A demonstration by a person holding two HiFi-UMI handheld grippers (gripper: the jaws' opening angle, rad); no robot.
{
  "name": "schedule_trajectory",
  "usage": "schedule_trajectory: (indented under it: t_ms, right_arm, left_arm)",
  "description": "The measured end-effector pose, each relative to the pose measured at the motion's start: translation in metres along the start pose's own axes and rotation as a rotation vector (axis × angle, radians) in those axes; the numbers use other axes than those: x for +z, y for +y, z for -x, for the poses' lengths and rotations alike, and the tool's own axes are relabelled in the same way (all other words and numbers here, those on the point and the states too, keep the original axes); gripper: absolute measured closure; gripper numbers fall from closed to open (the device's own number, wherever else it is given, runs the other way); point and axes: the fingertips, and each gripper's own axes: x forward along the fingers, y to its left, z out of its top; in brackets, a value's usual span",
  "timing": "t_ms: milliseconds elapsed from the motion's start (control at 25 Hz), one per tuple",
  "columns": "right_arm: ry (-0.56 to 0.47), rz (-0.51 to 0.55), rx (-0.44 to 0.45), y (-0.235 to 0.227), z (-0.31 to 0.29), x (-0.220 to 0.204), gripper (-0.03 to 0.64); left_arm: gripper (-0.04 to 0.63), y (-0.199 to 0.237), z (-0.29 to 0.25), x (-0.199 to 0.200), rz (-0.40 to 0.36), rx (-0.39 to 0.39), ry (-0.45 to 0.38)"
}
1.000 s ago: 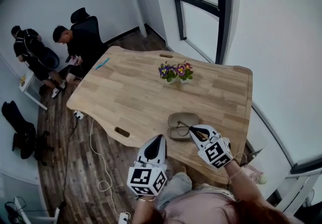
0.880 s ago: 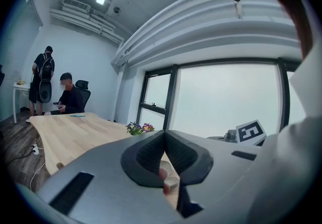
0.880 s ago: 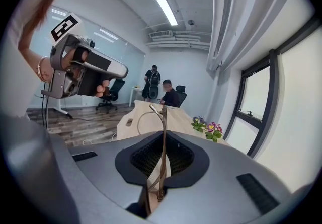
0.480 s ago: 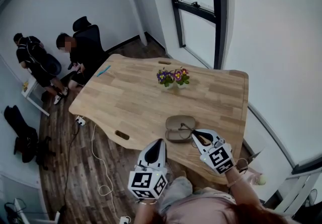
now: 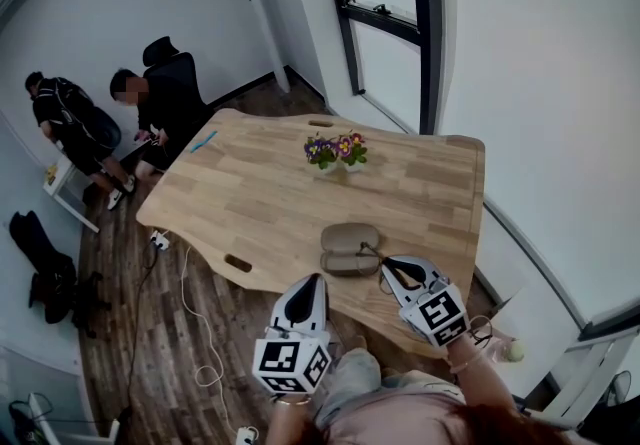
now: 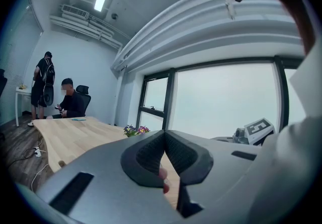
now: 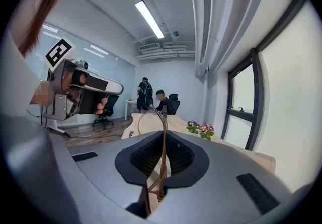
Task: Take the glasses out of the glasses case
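Observation:
An open tan glasses case (image 5: 349,247) lies near the front edge of the wooden table (image 5: 250,193). Just right of it, my right gripper (image 5: 388,267) is shut on the thin-framed glasses (image 5: 368,255), which stick out toward the case. In the right gripper view the wire frame of the glasses (image 7: 163,127) stands upright, pinched between the jaws of the right gripper (image 7: 162,167). My left gripper (image 5: 314,281) hovers off the table's front edge, left of the case. The left gripper (image 6: 165,153) is shut with nothing in it.
A small pot of purple and yellow flowers (image 5: 335,150) stands mid-table, and a blue pen (image 5: 205,141) lies at the far left edge. Two people (image 5: 150,103) are by chairs beyond the table. Cables (image 5: 195,333) trail on the wood floor. A window wall runs along the right.
My right gripper, with the glasses, has drawn back slightly from the case toward the table's near edge. The left gripper has hardly moved.

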Motion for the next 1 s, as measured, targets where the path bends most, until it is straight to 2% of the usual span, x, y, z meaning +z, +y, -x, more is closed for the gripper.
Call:
schedule_trajectory:
  t_ms: [1000]
  right_arm:
    - [-0.143, -0.101, -0.047, -0.023, 0.075, 0.019, 0.603]
  left_arm:
    - [0.594, -0.053, 0.017, 0.005, -0.011, 0.038, -0.021]
